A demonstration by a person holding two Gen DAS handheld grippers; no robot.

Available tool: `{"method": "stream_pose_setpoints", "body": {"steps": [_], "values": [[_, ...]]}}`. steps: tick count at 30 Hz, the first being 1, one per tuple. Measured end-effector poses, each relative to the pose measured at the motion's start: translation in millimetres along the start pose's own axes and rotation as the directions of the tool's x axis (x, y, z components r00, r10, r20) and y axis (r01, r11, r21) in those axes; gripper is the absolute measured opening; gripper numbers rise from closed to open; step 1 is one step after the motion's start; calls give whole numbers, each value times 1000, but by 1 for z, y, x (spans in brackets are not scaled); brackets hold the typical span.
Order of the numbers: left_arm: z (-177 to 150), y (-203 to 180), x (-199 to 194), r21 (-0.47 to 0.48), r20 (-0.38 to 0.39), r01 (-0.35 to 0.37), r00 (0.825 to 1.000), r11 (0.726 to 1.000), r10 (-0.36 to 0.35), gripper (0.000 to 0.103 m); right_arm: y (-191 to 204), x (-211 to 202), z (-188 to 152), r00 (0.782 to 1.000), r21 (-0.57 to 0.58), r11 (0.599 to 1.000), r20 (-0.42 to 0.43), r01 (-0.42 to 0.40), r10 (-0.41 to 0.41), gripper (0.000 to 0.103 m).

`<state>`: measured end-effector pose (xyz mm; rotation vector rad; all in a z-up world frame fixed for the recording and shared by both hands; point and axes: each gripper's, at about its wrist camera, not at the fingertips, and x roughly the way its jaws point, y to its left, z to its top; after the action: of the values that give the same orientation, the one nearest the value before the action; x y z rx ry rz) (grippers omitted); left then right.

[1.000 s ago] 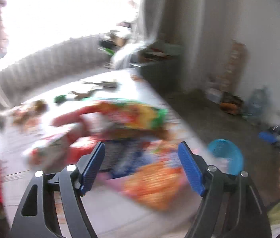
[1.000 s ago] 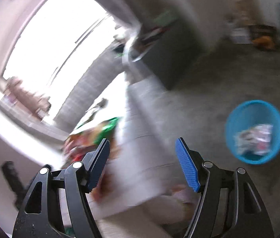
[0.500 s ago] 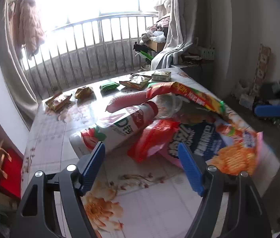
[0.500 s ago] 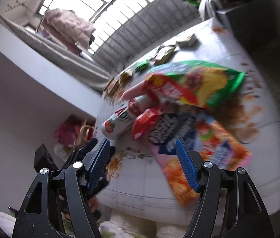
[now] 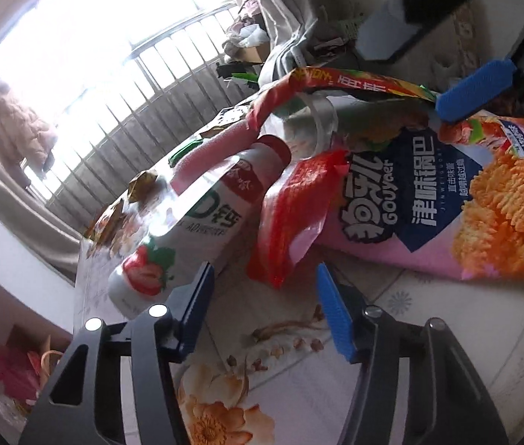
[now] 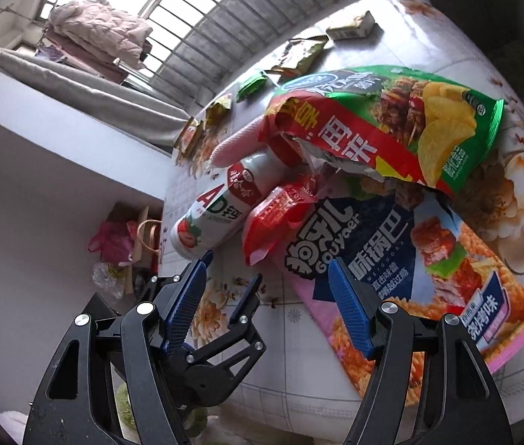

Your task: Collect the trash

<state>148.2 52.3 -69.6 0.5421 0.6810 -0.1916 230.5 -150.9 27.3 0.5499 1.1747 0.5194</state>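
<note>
A pile of trash lies on the floral table [image 5: 403, 337]: a white strawberry drink bottle [image 5: 195, 222] [image 6: 217, 211] on its side, a small red wrapper [image 5: 291, 218] [image 6: 277, 218], a big pink and blue snack bag [image 5: 447, 193] [image 6: 410, 270] and a green and red chip bag [image 6: 384, 126] [image 5: 354, 81] on top. My left gripper [image 5: 262, 304] is open and empty, low over the table just short of the red wrapper; it also shows in the right wrist view [image 6: 225, 289]. My right gripper [image 6: 267, 296] is open and empty above the pile; one of its blue pads [image 5: 473, 89] shows by the chip bag.
Several small wrappers [image 6: 299, 55] and a small box [image 6: 351, 27] lie farther back on the table near the window railing [image 5: 173, 85]. Bags sit on the floor [image 6: 124, 237] left of the table. A curtain [image 5: 280, 18] hangs at the back.
Both grippers swung from the floor and blue bin to the table. They then closed in on the trash pile, the left dropping low toward the red wrapper.
</note>
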Motion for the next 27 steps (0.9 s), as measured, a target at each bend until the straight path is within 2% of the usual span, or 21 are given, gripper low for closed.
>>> {"method": "stream_pose_setpoints", "body": {"steps": [4, 6, 9, 12, 20, 27], "values": [[1, -5, 6, 50, 21, 5, 1000, 999, -6, 43, -4, 0, 4, 1000, 29, 1000, -8, -10, 10, 66], [1, -6, 7, 49, 23, 25, 999, 998, -26, 28, -5, -2, 7, 1000, 40, 999, -3, -16, 16, 66], [2, -4, 10, 38, 16, 40, 999, 998, -41, 13, -5, -4, 10, 1000, 41, 999, 5, -7, 7, 66], [4, 3, 9, 6, 34, 42, 999, 999, -42, 7, 2, -3, 15, 1000, 6, 1000, 21, 14, -14, 65], [5, 25, 1, -111, 40, 74, 997, 991, -70, 1, 18, 23, 31, 994, -108, 989, 60, 101, -95, 46], [3, 50, -12, -217, 61, 77, 996, 973, -65, 1, 12, 39, 53, 980, -138, 973, 92, 186, -175, 39]]}}
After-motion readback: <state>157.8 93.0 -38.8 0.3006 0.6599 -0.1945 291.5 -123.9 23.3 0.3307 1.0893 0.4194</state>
